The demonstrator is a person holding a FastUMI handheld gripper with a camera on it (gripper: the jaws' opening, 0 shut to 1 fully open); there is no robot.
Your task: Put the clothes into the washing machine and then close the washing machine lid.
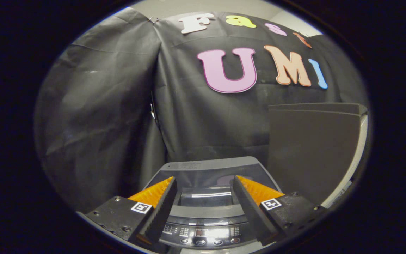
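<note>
Gripper view: one gripper [204, 181], two fingers spread wide, gripping nothing. Directly below and between them, at 6 o'clock, one grey top-loading washing machine [210, 167], glossy dark lid [206, 178] lying flat and closed, curved control panel [203, 236] with small round buttons nearest. At 3 o'clock, one tall matte grey flat-sided cabinet [312, 148]. Behind, wrinkled black cloth wall [100, 106].

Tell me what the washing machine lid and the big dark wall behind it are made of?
The washing machine lid looks like smooth, glossy plastic or glass; bright streaks of light reflect off it. The wall looks like thin matte black cloth; it hangs in folds and creases. The gripper hangs above the lid with its jaws open, holding nothing.
</note>
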